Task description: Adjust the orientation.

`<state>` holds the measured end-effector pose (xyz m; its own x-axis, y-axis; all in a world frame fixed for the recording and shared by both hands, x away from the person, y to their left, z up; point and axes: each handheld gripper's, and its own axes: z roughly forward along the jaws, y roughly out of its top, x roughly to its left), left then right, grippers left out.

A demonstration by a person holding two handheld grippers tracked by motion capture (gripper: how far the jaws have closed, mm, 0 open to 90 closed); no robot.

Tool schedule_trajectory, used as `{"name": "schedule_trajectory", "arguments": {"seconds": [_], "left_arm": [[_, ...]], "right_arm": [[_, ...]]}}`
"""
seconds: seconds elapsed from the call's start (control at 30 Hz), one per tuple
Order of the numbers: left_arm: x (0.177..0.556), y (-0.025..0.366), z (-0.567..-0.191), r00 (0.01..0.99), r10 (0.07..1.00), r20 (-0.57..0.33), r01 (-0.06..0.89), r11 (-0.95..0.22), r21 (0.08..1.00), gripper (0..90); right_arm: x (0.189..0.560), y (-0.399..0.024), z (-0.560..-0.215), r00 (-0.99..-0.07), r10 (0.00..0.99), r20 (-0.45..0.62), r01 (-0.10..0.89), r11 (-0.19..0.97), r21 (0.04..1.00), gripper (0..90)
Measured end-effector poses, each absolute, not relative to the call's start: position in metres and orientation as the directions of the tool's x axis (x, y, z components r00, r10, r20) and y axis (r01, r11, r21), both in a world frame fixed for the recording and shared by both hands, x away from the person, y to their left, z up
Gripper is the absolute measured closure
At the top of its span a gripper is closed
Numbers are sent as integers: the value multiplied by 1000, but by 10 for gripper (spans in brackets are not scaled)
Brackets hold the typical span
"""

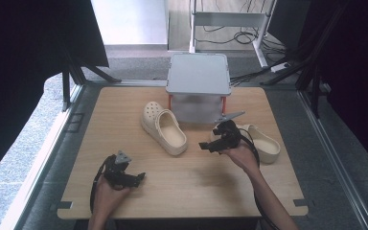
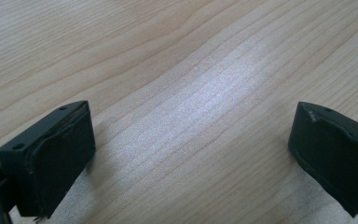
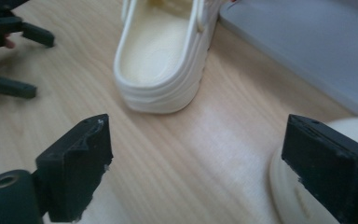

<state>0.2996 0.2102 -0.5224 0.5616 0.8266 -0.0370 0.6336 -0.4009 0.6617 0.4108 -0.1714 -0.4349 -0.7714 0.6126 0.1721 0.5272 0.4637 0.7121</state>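
Note:
Two cream clogs lie on the wooden table (image 1: 182, 187). One clog (image 1: 165, 127) (image 3: 161, 60) lies at the centre, its open heel toward me. The other clog (image 1: 264, 142) lies to the right, partly behind my right hand; its edge (image 3: 284, 186) shows beside the right-hand jaw. My right gripper (image 1: 211, 140) (image 3: 198, 158) is open and hovers between the two clogs, holding nothing. Near the table's front left, my left gripper (image 1: 136, 180) (image 2: 191, 154) is open over bare wood, and it also appears far off (image 3: 9, 46) in the right gripper view.
A grey lidded box (image 1: 199, 73) (image 3: 307, 42) stands at the table's back centre, just behind the clogs. Beyond the table are dark frame legs, cables and a white stand (image 1: 230, 21) on the floor.

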Motion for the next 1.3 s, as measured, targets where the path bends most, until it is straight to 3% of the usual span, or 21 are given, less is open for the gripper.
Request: {"name": "schedule_trajectory", "arguments": {"seconds": [0.6, 0.7, 1.07, 1.3], "left_arm": [[300, 210, -522, 562, 826, -36, 633, -402, 662, 3], [300, 210, -522, 562, 826, -36, 633, -402, 662, 3], [300, 210, -522, 562, 826, -35, 633, -402, 662, 3], [300, 210, -522, 562, 826, -35, 633, -403, 662, 3]], "right_arm": [[463, -108, -436, -749, 648, 135, 537, 476, 696, 161], [472, -92, -438, -744, 653, 145, 551, 476, 685, 243], [494, -51, -451, -746, 657, 107, 546, 513, 662, 375], [505, -34, -459, -743, 665, 76, 541, 530, 653, 540]]}}
